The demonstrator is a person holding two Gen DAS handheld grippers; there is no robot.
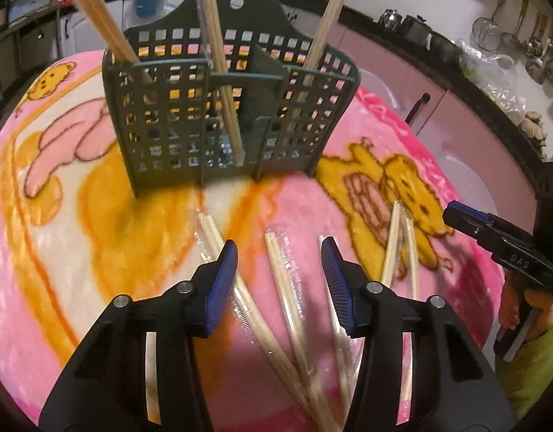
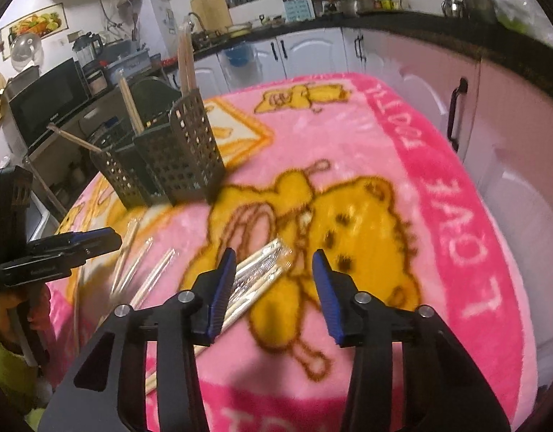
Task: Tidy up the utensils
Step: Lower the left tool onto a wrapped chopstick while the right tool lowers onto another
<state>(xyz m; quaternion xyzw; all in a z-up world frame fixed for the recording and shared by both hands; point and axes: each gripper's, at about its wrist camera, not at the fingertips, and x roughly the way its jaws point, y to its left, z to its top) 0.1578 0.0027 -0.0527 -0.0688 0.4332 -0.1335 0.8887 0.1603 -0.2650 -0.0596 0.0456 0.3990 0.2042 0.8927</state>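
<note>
A big pink blanket (image 1: 96, 252) covers the table, soft so nothing rolls away. On it stands the green basket (image 1: 226, 108), with some chopsticks already poked in upright so they stay tidy. More wrapped chopsticks (image 1: 283, 288) lie loose in front, waiting. The left gripper (image 1: 279, 252) hangs over them, spread wide and empty, likely to grab a pair. The right gripper (image 2: 274, 262) is wide and empty too.

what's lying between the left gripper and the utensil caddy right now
In the left wrist view, wrapped chopsticks lie between the open left gripper and the caddy; beyond their tips, only bare pink blanket.
</note>
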